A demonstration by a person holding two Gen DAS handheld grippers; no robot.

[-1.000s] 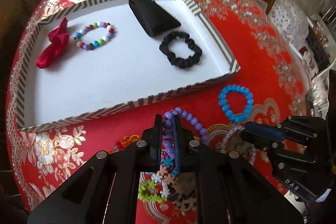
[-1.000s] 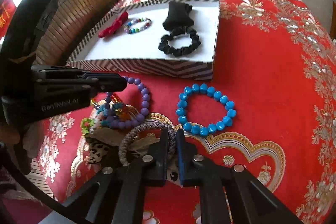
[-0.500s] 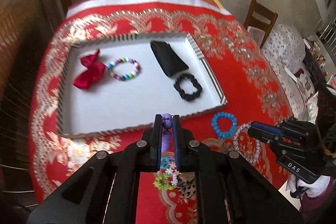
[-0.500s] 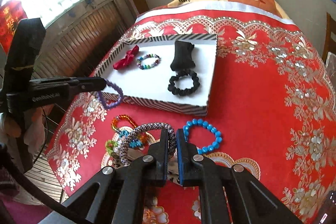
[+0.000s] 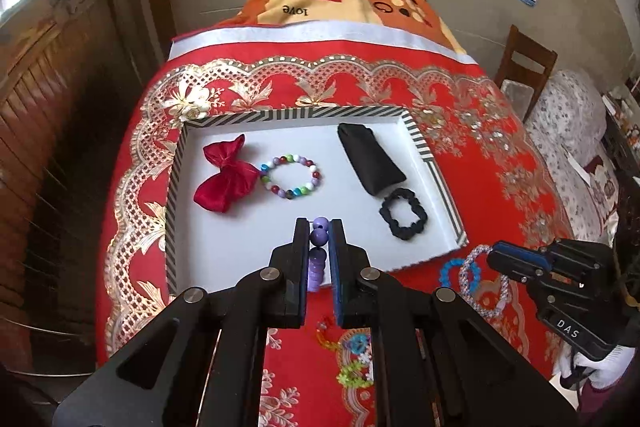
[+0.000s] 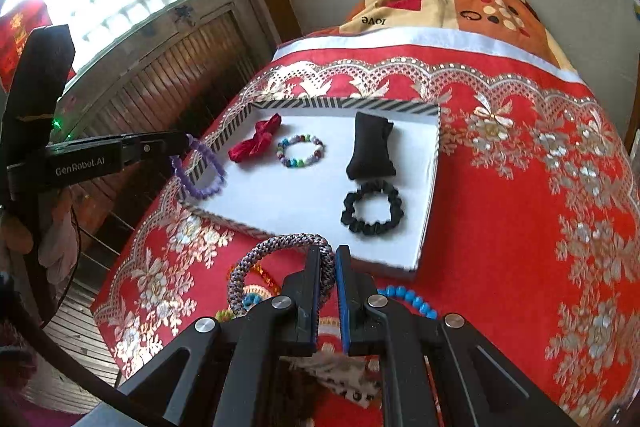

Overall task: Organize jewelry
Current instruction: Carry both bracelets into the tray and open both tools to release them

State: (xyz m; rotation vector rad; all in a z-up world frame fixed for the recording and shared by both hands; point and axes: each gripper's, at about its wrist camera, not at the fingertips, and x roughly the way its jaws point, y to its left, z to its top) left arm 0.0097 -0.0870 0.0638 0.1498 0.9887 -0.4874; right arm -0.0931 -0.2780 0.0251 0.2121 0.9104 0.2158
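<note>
My left gripper is shut on a purple bead bracelet and holds it above the near part of the striped tray; from the right wrist view the purple bead bracelet dangles off the left gripper over the tray's left rim. My right gripper is shut on a grey braided rope bracelet, lifted in front of the tray's near edge. In the tray lie a red bow, a multicoloured bead bracelet, a black pouch and a black scrunchie.
A blue bead bracelet and several small colourful pieces lie on the red embroidered cloth near me. A wooden shutter wall stands at the left, a wooden chair at the right.
Both grippers rose from the cloth, each carrying its bracelet. The left one moved over the tray's near part; the braided bracelet left the cloth with the right gripper.
</note>
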